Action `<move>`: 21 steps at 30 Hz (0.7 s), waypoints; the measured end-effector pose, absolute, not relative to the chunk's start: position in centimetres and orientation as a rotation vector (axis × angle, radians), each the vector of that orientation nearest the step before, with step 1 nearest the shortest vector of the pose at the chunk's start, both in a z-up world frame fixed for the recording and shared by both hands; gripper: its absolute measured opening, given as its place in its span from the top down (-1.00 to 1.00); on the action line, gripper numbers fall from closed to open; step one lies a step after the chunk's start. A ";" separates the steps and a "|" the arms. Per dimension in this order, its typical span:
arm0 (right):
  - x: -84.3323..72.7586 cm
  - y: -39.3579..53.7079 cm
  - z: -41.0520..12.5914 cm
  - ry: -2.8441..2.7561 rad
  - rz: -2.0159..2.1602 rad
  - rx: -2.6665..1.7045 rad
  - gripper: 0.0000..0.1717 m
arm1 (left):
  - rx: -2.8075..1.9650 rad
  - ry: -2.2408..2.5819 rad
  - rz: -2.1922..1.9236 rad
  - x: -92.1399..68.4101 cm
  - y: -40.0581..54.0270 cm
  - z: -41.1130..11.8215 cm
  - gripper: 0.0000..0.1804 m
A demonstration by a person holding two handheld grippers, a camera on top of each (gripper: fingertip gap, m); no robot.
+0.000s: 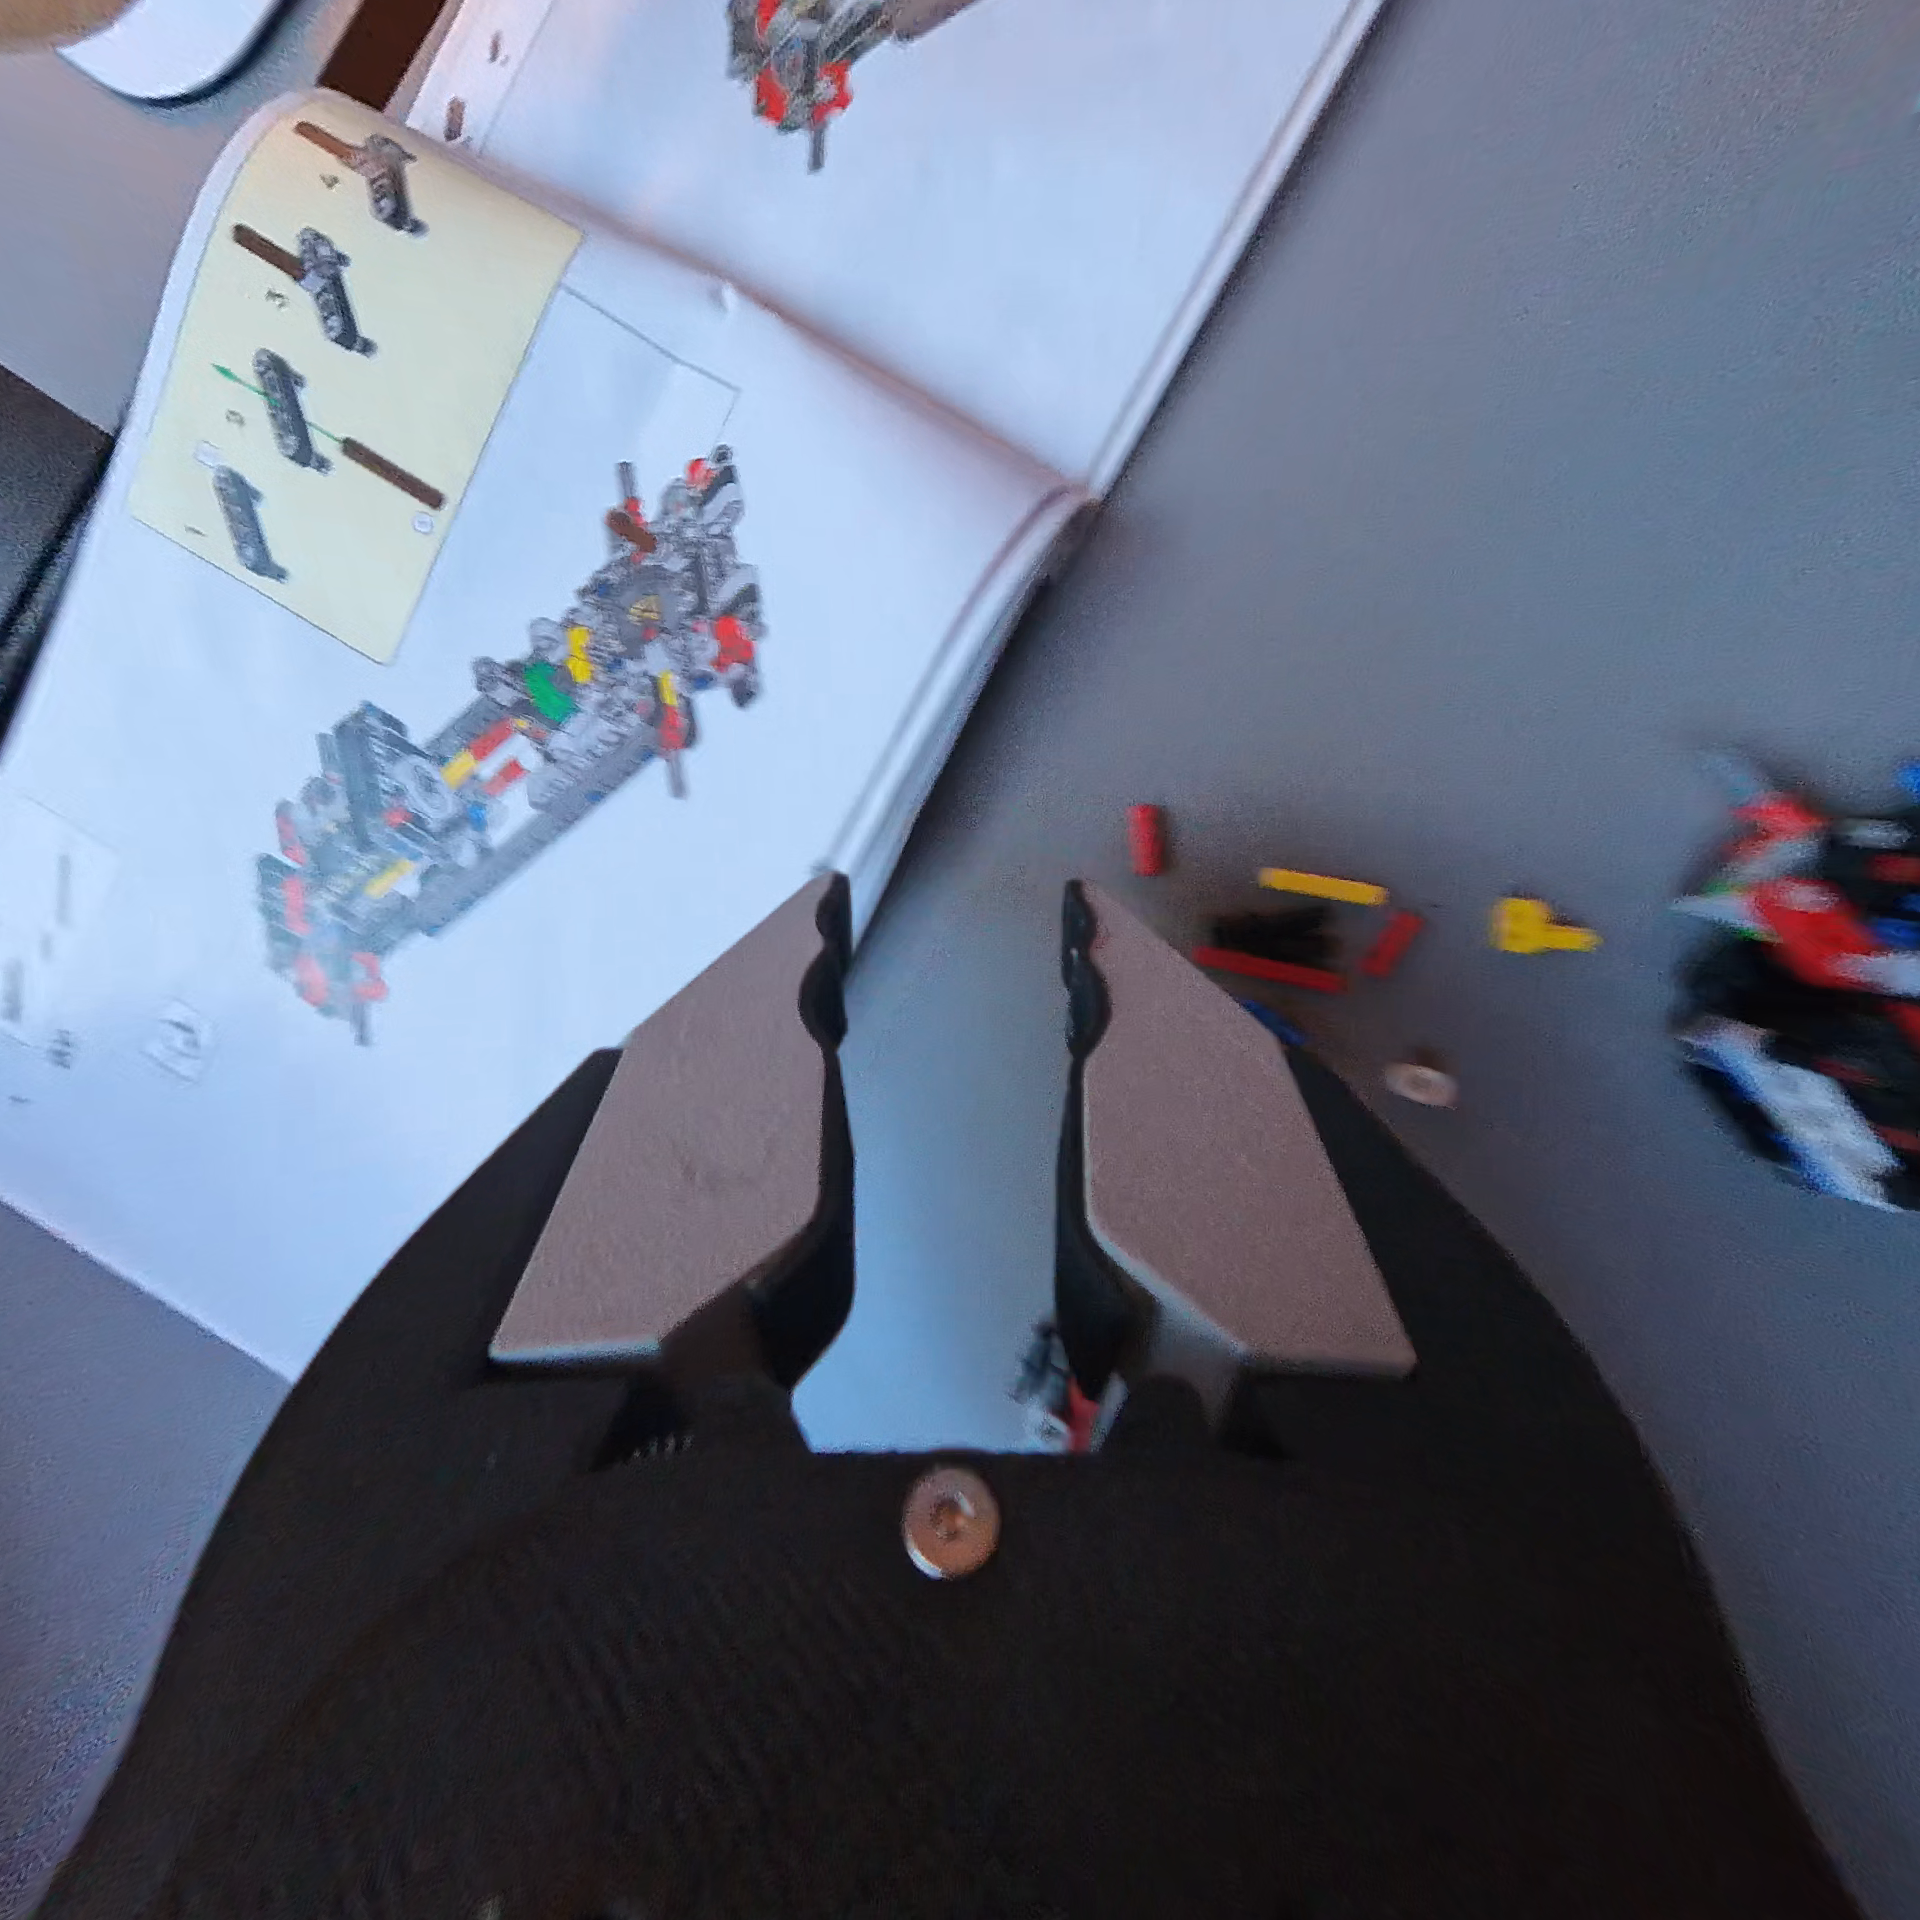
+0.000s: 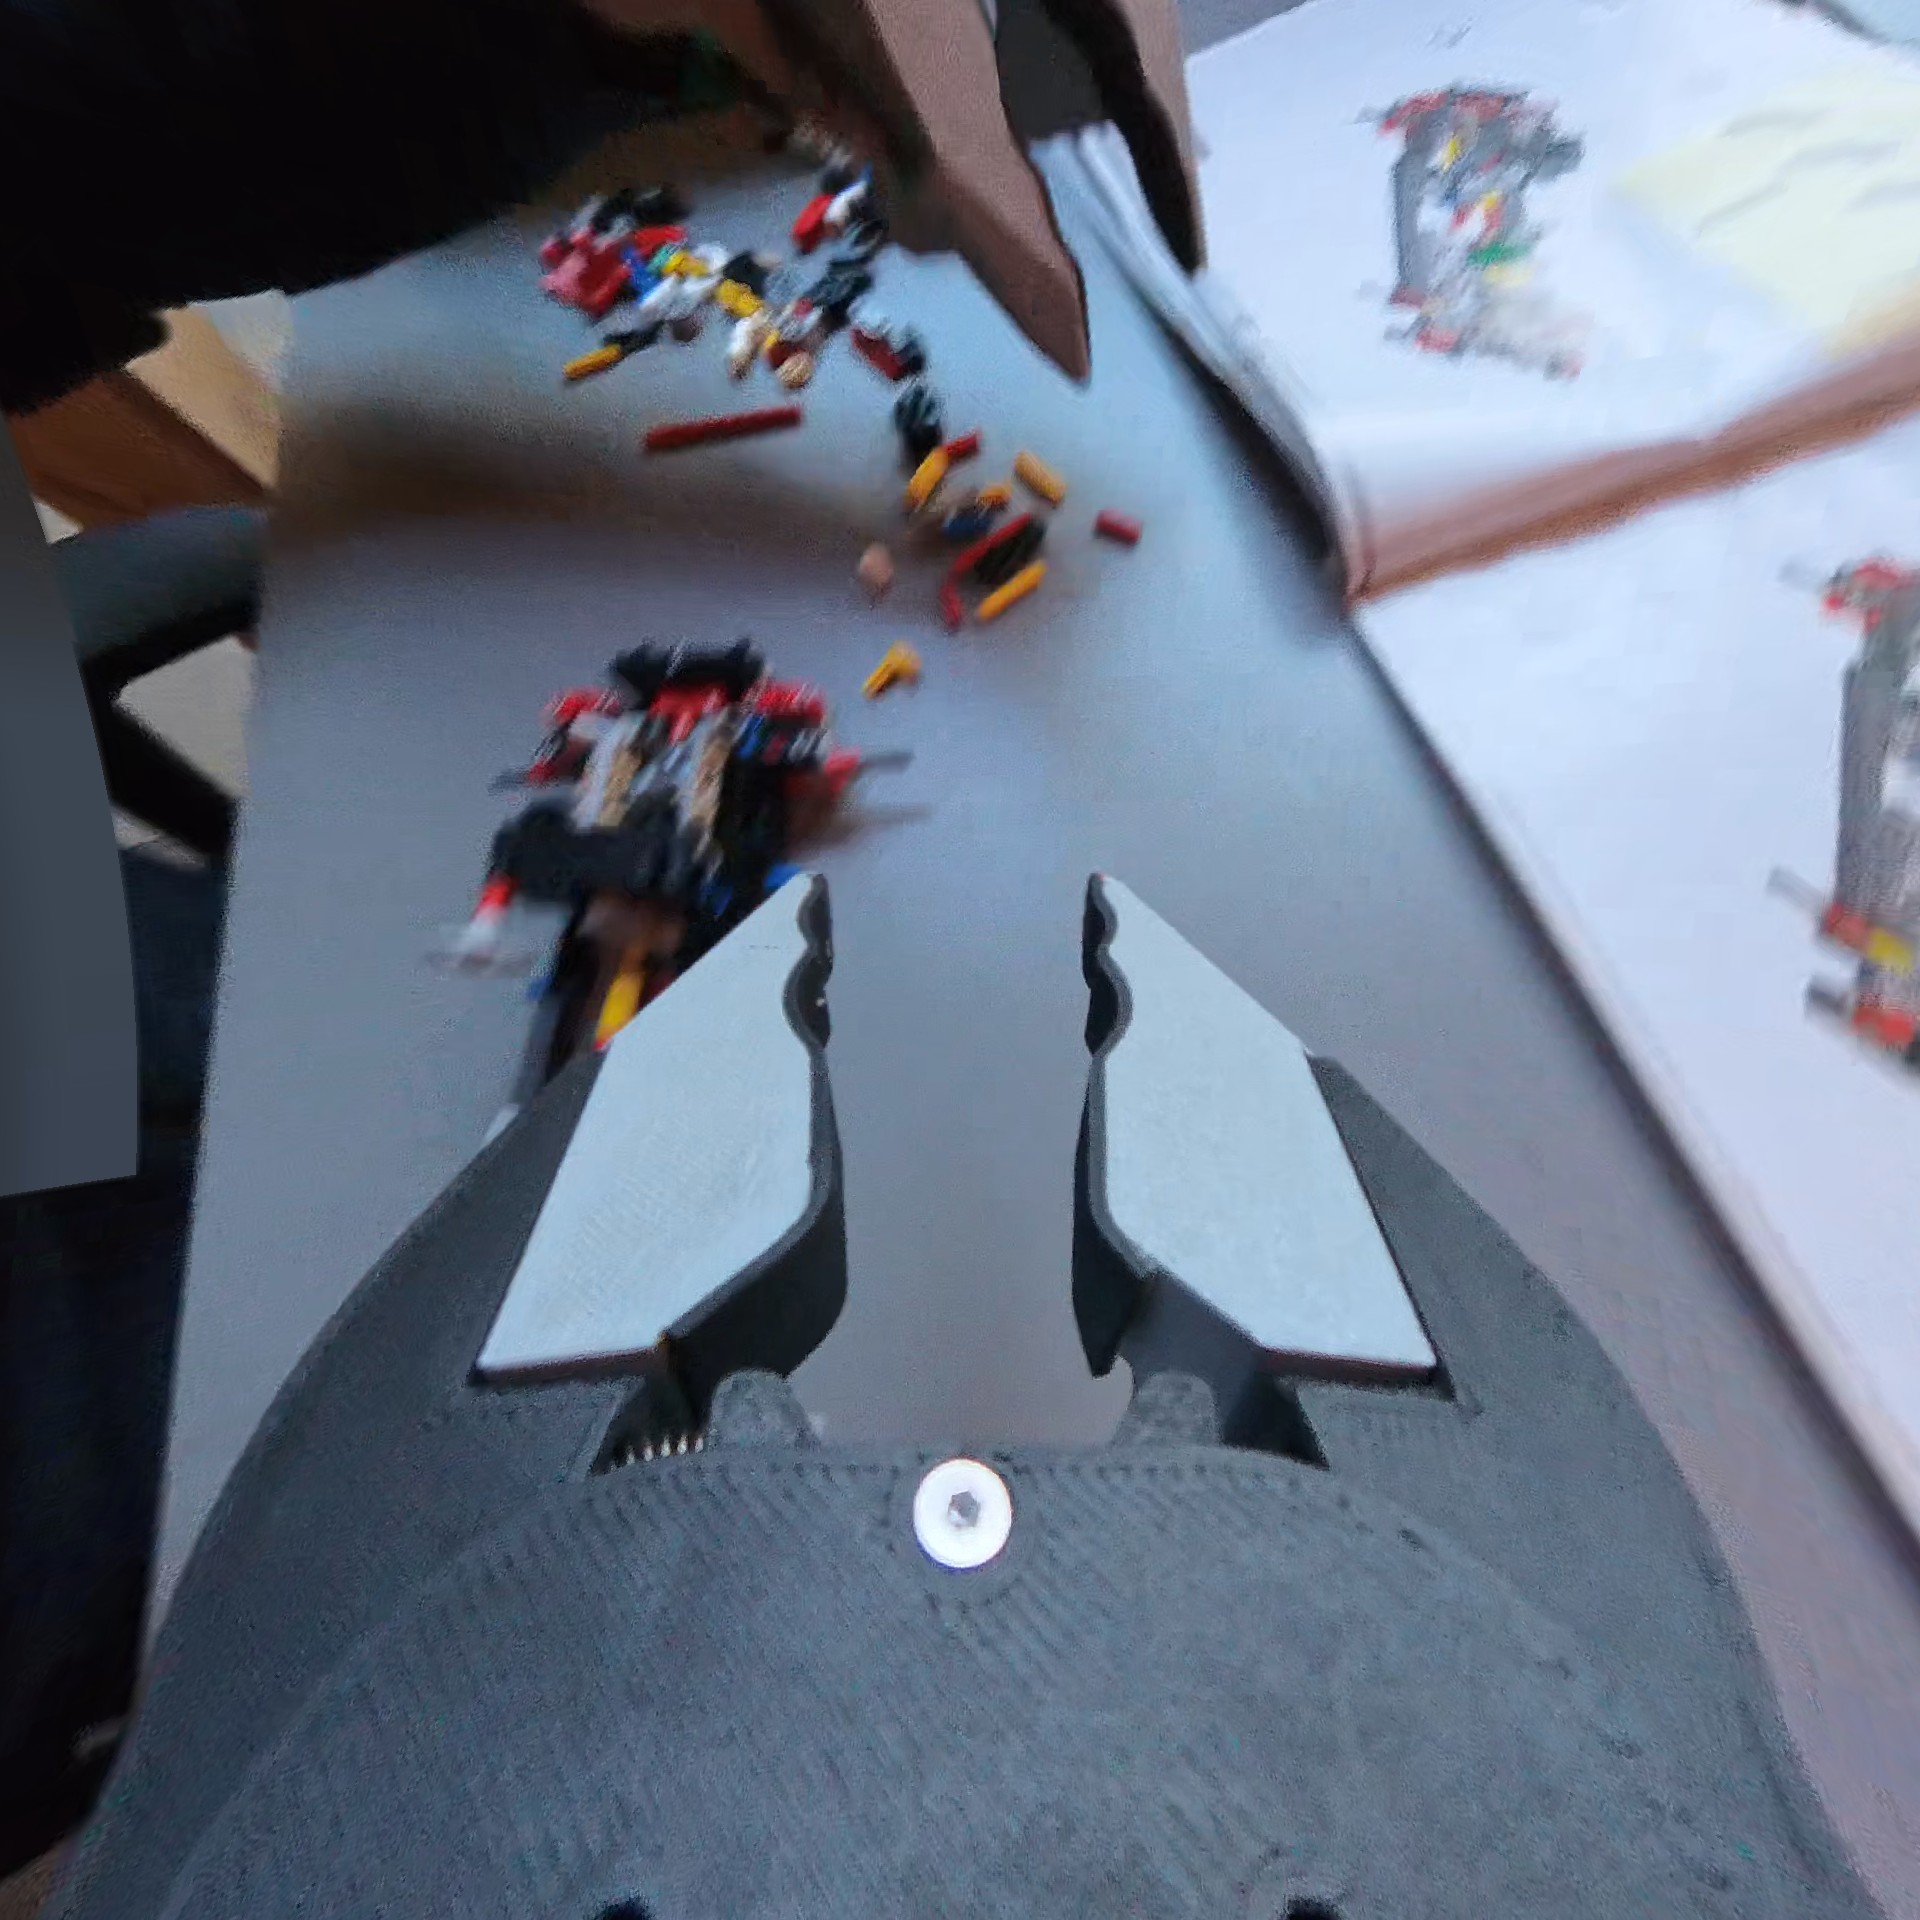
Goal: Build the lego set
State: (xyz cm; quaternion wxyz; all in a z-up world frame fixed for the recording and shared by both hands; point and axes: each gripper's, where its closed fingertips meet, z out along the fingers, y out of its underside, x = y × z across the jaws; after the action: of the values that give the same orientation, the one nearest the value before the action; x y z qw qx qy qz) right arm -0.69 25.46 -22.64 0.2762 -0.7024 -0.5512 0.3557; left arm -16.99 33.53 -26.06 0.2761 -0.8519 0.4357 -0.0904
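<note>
My left gripper is open and empty above the grey table, at the edge of an open instruction booklet. Small loose bricks, red, yellow and black, lie just right of its right finger. A part-built red, black and white brick model sits at the far right. My right gripper is open and empty over bare table. The same model lies just left of its left finger. The left gripper's fingers show at the top of the right wrist view, above the loose bricks.
A larger heap of mixed bricks lies at the far end of the table. The booklet covers the right side in the right wrist view. A yellow piece lies alone beyond the model. The table's left edge drops to a chair. Some 20 cm of space lies between my two pairs of fingers. The yellow piece is about 10 cm from my left fingertips. My left wrist view looks at it from another angle.
</note>
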 end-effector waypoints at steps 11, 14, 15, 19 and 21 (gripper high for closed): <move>13.9 13.9 -25.2 -1.311 1.003 -2.000 0.34 | -2.453 1.213 -0.650 -11.1 14.7 -27.1 0.37; 12.8 12.6 -27.2 -1.372 0.969 -2.018 0.40 | -2.463 1.178 -0.734 -9.2 14.6 -28.0 0.32; 12.5 12.5 -27.6 -1.387 0.955 -2.017 0.38 | -2.460 1.183 -0.744 -8.6 14.6 -28.1 0.31; 14.3 13.0 -27.9 -1.395 0.898 -2.032 0.37 | -2.435 1.211 -0.705 -6.4 14.4 -28.2 0.23; 16.8 14.1 -28.0 -1.328 0.875 -2.064 0.39 | -2.405 1.211 -0.813 -4.8 13.4 -27.9 0.22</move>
State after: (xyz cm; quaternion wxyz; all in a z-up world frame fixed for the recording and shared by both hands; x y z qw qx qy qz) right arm 16.77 14.13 -27.99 0.2647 -0.7639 -0.4915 0.3237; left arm -4.83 13.37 -27.92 0.1638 -0.8435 0.4248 -0.2851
